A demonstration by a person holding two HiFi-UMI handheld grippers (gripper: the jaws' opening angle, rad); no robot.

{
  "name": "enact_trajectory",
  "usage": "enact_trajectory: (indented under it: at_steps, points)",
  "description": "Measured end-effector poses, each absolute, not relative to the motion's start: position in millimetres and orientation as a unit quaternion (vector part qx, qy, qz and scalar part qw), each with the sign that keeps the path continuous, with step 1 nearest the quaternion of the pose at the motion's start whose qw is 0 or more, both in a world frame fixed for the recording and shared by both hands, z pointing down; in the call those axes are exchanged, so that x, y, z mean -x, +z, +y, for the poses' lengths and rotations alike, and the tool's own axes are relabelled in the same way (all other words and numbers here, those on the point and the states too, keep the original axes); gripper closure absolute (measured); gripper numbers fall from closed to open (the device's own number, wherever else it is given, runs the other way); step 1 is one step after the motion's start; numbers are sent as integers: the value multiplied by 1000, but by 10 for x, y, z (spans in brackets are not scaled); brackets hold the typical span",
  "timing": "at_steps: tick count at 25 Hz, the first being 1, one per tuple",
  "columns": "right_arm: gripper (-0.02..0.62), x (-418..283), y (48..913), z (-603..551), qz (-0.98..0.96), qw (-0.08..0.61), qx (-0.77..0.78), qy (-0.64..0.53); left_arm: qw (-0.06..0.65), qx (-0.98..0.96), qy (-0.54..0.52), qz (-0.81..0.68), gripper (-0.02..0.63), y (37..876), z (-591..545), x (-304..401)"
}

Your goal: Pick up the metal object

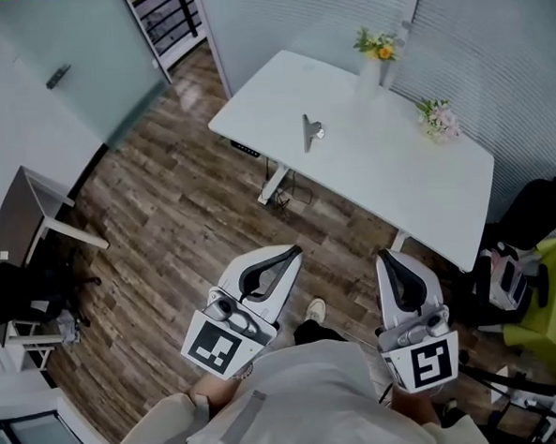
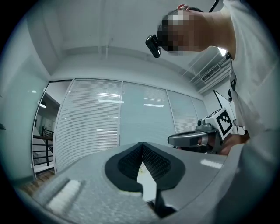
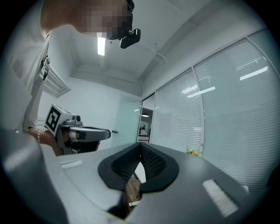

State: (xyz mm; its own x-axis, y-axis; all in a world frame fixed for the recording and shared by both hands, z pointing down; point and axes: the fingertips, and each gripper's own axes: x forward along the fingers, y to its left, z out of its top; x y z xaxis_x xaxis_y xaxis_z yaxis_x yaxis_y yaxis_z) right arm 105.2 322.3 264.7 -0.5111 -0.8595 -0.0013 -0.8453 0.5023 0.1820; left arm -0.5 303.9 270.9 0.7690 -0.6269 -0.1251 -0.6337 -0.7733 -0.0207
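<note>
Approach step — left gripper (image 1: 293, 254) and right gripper (image 1: 385, 256), both pressed together and empty, well short of the table (image 1: 402, 176); next, reach the metal object (image 1: 310, 132) on it and open

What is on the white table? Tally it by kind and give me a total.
Metal object: 1
Flower bunches: 2, the yellow bunch and the pink bunch
Total: 3
</note>
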Motion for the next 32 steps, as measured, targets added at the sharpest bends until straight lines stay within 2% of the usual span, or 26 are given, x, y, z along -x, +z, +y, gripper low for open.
enact_trajectory:
  at_steps: [19, 32]
  points:
    - [591, -1780, 2795, 2115, -867, 59, -489, -73, 21, 942, 54, 331, 601, 2863, 1880, -768]
    - [591, -1701, 2813, 1162, -858, 55, -506, -62, 22, 947, 61, 315, 601, 2891, 899, -759]
